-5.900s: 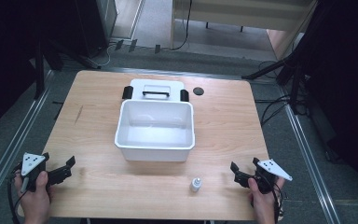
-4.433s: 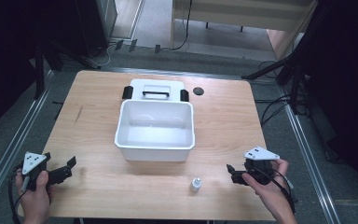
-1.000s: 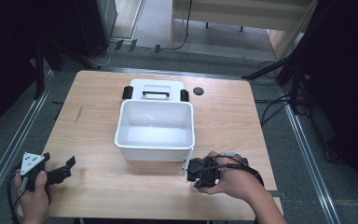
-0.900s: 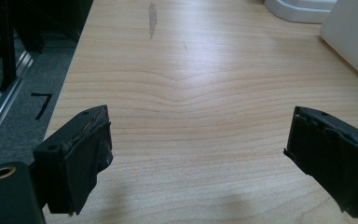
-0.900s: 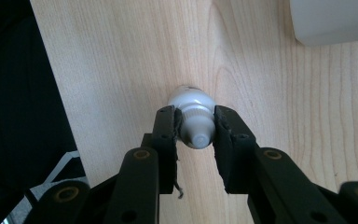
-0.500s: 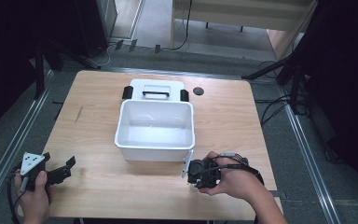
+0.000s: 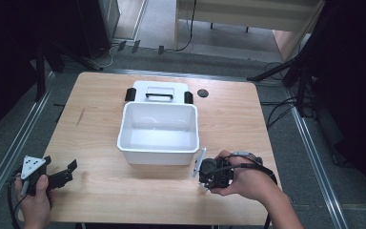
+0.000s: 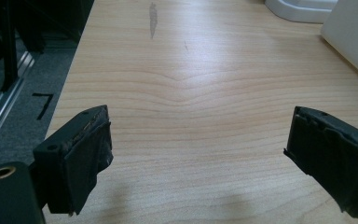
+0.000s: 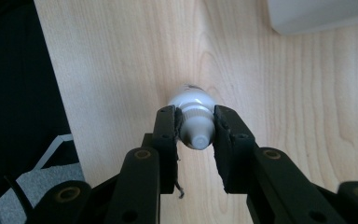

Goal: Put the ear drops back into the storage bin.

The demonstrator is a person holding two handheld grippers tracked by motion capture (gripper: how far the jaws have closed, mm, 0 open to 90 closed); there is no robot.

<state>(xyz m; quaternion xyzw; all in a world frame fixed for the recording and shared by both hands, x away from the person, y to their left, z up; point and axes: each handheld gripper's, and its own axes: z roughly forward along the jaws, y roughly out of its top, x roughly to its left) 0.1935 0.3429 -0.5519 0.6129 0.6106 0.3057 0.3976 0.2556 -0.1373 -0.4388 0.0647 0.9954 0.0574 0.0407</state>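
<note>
A small white bottle (image 9: 192, 103) with a screw cap stands clamped at its neck between the jaws of my right gripper (image 9: 196, 134), just above the wooden table. In the high view the right gripper (image 7: 206, 174) is turned on its side near the table's front, close to the front right corner of a white bin (image 7: 157, 155); the hand covers the bottle there. My left gripper (image 7: 63, 174) rests at the front left corner. Its jaws (image 8: 196, 154) stand wide open over bare wood.
The open white bin is in the table's middle, and its white lid (image 7: 158, 89) with a black handle lies flat behind it. A small black disc (image 7: 202, 92) sits at the back right. Dark floor and cables surround the table.
My right gripper moved from the front right edge leftward to the small bottle, turned on its side and shut on it. The left gripper has stayed still.
</note>
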